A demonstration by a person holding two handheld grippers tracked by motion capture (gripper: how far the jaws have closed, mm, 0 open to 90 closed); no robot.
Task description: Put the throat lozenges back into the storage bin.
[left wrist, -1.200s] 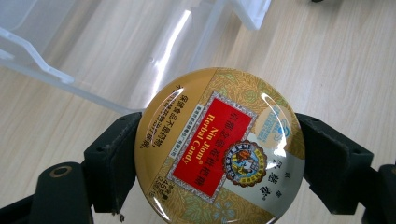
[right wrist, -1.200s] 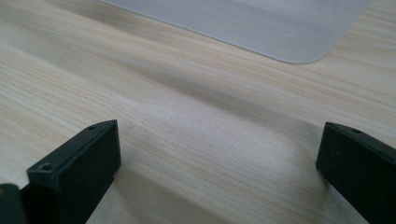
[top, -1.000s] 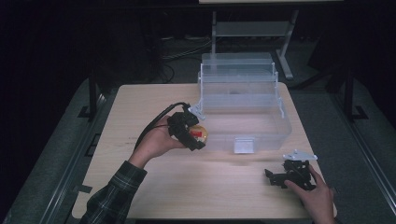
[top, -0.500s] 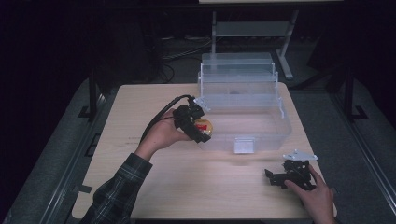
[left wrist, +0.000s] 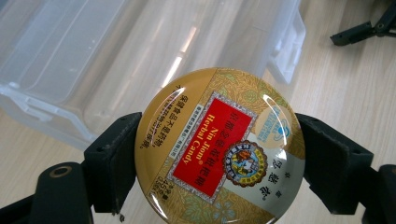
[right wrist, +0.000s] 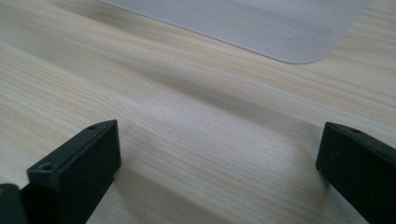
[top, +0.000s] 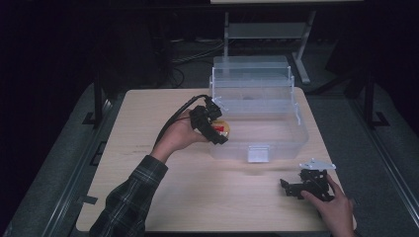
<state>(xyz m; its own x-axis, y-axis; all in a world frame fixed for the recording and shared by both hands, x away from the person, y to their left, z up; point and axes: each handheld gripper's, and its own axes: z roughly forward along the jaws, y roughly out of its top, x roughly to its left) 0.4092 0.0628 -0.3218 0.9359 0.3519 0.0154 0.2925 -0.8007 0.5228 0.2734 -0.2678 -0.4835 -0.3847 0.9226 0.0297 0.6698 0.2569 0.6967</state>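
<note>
- The left gripper [top: 213, 129] sits just left of centre in the high view, its jaws pinching a round candy tin [left wrist: 219, 147] across its width.
- In the left gripper view the tin lies flat between the two jaws, with its gold and red printed lid facing the camera. The print reads "Nin Jiom Herbal Candy".
- The relation that matters is tin to clear plastic box [top: 296, 129]. In the high view the tin [top: 222, 129] is at the left wall of the box, about at its rim. Whether it is already over the rim or still just outside, I cannot tell.
- In the left gripper view the open box [left wrist: 93, 56] fills the upper left of the frame, beyond and below the tin, so the opening lies ahead of the jaws.
- My guess is that the tin is meant for the box. If so, the move left is a short carry toward the middle of the frame, then a release.
- The right gripper [top: 304, 185] rests at the lower right of the high view, well apart from the box opening, so the left hand is the nearer one.
- In the right gripper view its jaws stand spread wide over bare tabletop [right wrist: 196, 121] with nothing between them.
</note>
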